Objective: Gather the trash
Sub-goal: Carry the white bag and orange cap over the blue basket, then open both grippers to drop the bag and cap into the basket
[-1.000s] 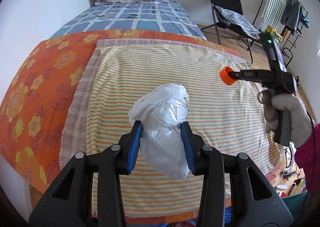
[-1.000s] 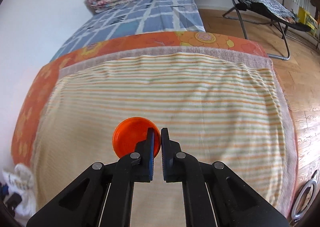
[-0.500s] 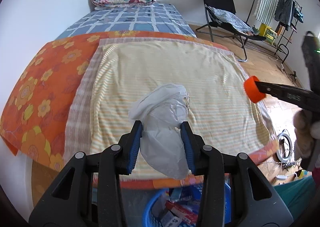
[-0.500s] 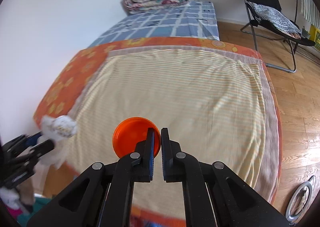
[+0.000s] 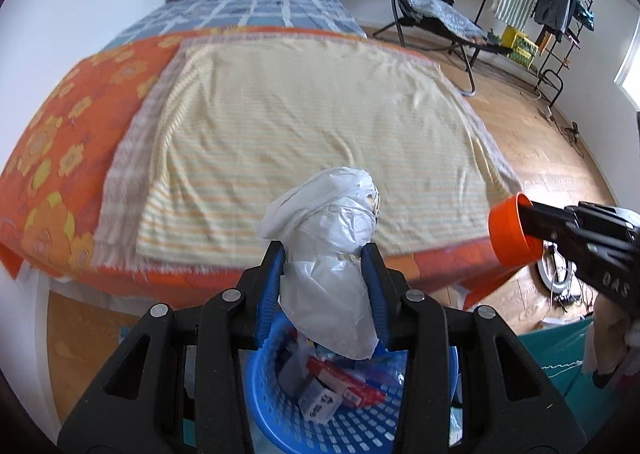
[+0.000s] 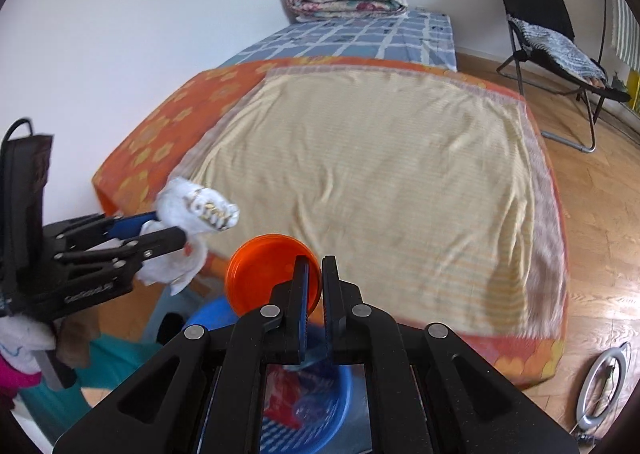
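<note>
Gripping crumpled white plastic bag [image 5: 332,254], light and squashy, left tool [image 5: 328,286] clamps mid-bulge; right tool [image 6: 314,294] pinches rigid orange lid [image 6: 264,274] rim above blue basket [image 5: 360,426].

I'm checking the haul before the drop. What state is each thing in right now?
Left gripper: shut on the white plastic bag.
White plastic bag: crumpled, held in the air above the basket.
Right gripper: shut on the orange lid's rim.
Orange lid: held tilted, hollow side showing.
Blue basket: on the floor, partly filled with trash.
Striped cloth: spread flat on the bed.
</note>
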Motion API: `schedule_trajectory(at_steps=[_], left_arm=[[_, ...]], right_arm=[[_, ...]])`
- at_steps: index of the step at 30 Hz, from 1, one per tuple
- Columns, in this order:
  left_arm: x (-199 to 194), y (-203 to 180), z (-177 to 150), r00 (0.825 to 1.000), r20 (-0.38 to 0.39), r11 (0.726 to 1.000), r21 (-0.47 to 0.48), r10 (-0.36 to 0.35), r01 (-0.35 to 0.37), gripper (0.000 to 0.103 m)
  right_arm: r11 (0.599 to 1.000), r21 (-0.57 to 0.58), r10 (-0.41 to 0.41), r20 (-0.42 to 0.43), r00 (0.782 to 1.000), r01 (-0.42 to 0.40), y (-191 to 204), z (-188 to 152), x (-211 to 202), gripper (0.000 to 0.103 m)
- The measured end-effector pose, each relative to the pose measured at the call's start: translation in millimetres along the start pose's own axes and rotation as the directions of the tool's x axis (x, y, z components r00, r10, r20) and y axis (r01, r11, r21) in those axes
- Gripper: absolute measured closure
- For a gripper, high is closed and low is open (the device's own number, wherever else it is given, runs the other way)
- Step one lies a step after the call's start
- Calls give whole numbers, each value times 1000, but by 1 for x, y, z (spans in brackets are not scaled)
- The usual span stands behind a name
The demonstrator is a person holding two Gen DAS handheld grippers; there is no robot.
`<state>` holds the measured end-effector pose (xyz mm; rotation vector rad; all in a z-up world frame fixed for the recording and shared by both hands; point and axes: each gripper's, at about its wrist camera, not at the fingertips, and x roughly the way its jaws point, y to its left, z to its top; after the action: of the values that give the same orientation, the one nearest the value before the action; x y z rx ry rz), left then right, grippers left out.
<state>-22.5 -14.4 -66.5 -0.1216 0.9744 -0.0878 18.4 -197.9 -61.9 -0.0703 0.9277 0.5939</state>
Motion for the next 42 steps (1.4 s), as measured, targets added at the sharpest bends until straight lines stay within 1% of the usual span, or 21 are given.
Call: schedule_trajectory(at_steps=[3,9,15,18,22,24,26,30,31,32,33,35,39,42], left_arm=[[9,-1,-17,999,-40,1000,3,2,-2,63],[30,1,-48,992,-126,1000,7,11,-10,63],[47,5,-83,976,-219,1000,-7,5,-7,63],[53,4,-95,967,-256,1000,-7,-8,6,63],[56,4,-104,957,-287,1000,-11,-27,25,63],[58,4,-106,956,-293,1000,-11,-25,23,63],[58,6,-106,955,-295,1000,-14,-21,18,56],[59,9,-107,953,-303,1000,-24,-23,17,55],[59,10,-107,952,-306,1000,-24,-21,14,52],[59,10,-108,952,-305,1000,-25,-19,12,47],[59,11,-108,953,-303,1000,-27,-16,8,45],[59,12,-107,953,-301,1000,-27,-12,4,45],[57,14,-106,956,-294,1000,-30,-4,-5,45],[56,15,-106,957,-289,999,-34,0,-11,45]], right_arm=[[1000,-25,-1,-16,1000,1,10,-19,3,98],[999,-47,12,-80,997,-16,22,-51,17,98],[998,-52,16,-163,987,-25,27,-82,35,98],[998,-45,27,-202,979,-36,30,-94,43,98],[998,-40,40,-243,969,-51,33,-104,52,98],[998,-42,44,-256,966,-57,35,-106,56,98],[998,-44,41,-264,964,-54,35,-107,58,98],[999,-23,40,-288,957,-49,30,-108,62,97],[999,-17,39,-293,955,-47,29,-108,63,97],[999,-15,37,-299,953,-43,28,-108,65,96],[999,-15,34,-303,952,-41,28,-108,66,95],[999,-22,30,-309,951,-39,28,-108,67,88],[999,-36,27,-313,949,-40,30,-110,68,77],[998,-45,18,-309,951,-33,32,-110,67,72]])
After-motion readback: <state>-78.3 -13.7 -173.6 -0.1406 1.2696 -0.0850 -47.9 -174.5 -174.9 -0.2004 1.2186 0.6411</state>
